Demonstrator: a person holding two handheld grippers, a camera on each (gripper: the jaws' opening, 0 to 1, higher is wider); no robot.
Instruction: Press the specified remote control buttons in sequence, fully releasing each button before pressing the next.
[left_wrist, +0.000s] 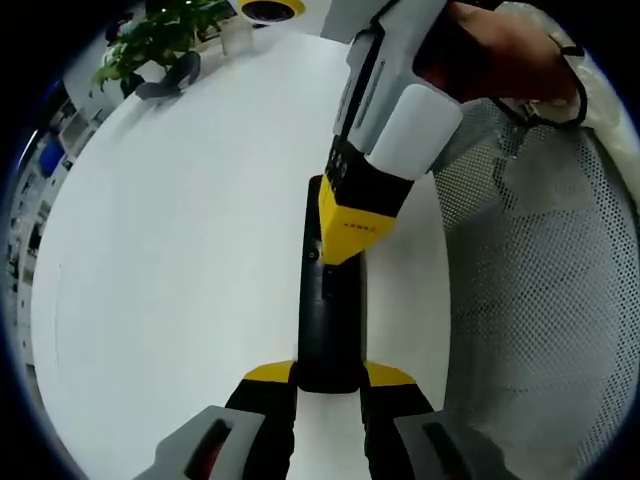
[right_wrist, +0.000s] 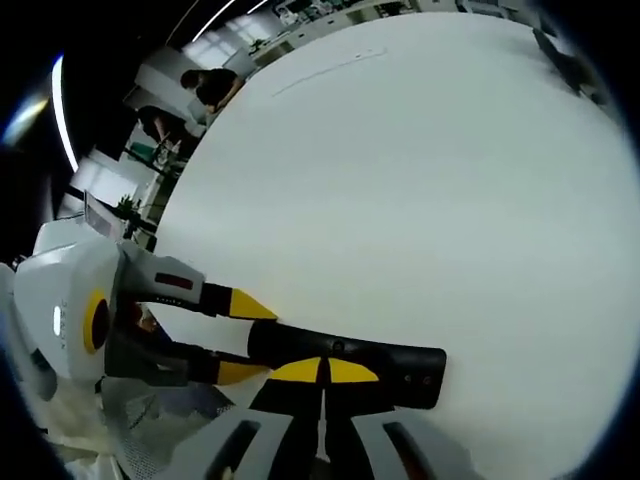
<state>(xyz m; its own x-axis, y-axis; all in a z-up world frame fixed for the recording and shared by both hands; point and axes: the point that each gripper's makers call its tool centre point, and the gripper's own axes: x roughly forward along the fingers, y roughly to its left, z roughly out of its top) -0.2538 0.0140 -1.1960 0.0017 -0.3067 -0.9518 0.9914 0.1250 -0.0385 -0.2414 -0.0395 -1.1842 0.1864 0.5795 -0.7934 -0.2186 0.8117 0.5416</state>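
The remote control (left_wrist: 328, 320) is a long, narrow black bar that lies flat on the white table (left_wrist: 180, 260). In the left gripper view it runs from 6 o'clock up toward the centre. Its near end sits between the yellow tips of the left gripper (left_wrist: 330, 376), whose jaws stand close against both sides of it and hold it. The right gripper (left_wrist: 345, 240) comes down from 1 o'clock, held by a hand (left_wrist: 500, 50), and its yellow tips are together and touch the top face of the remote near its far half.

In the right gripper view the remote (right_wrist: 350, 362) lies across at 6 o'clock, with small buttons near its right end, and the closed tips of the right gripper (right_wrist: 324, 371) rest on it. The left gripper (right_wrist: 232, 338) enters from 8 o'clock.

Much bare table is open from 9 to 12 o'clock. A plant (left_wrist: 160, 35) stands far off at 11 o'clock, near the table edge. A mesh chair (left_wrist: 550, 300) is at 3 o'clock, just beside the edge.
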